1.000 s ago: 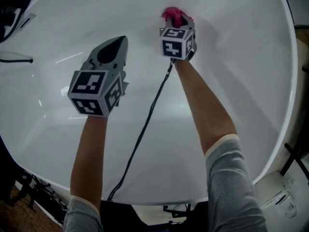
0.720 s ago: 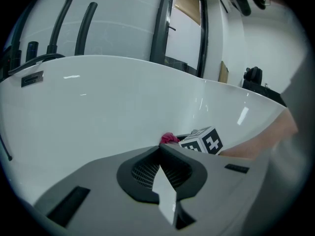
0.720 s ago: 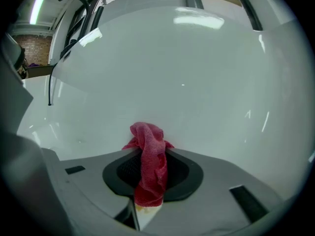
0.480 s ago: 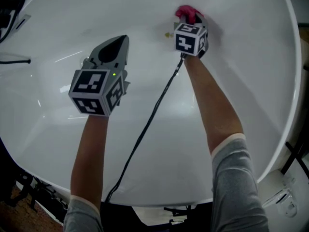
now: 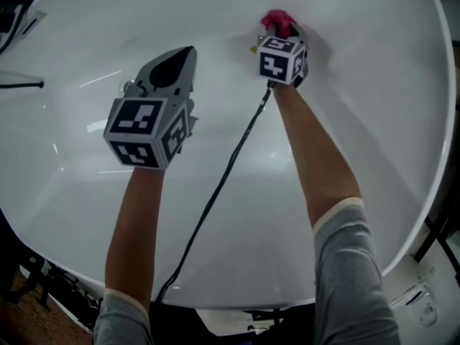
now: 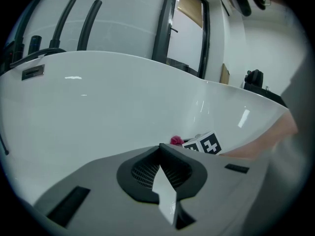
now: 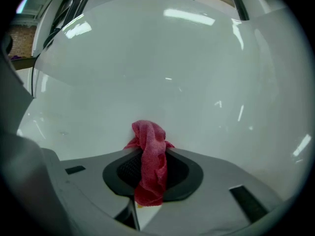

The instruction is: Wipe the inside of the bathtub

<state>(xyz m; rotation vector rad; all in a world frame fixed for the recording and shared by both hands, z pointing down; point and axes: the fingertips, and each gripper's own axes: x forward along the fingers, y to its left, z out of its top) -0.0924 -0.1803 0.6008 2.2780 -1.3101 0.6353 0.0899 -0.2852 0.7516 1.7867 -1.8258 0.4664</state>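
Red cloth (image 7: 147, 136), clamped in the closed right tongs (image 7: 151, 156), is pressing against the far inner wall of the white bathtub (image 5: 374, 121). Left tongs (image 6: 160, 150), closed and empty, are hovering alongside. Wiping is seemingly underway, with most of the basin likely awaiting passes.

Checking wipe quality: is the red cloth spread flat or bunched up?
Bunched: the red cloth is a crumpled wad pinched in the right gripper, its tip poking out toward the bathtub wall.
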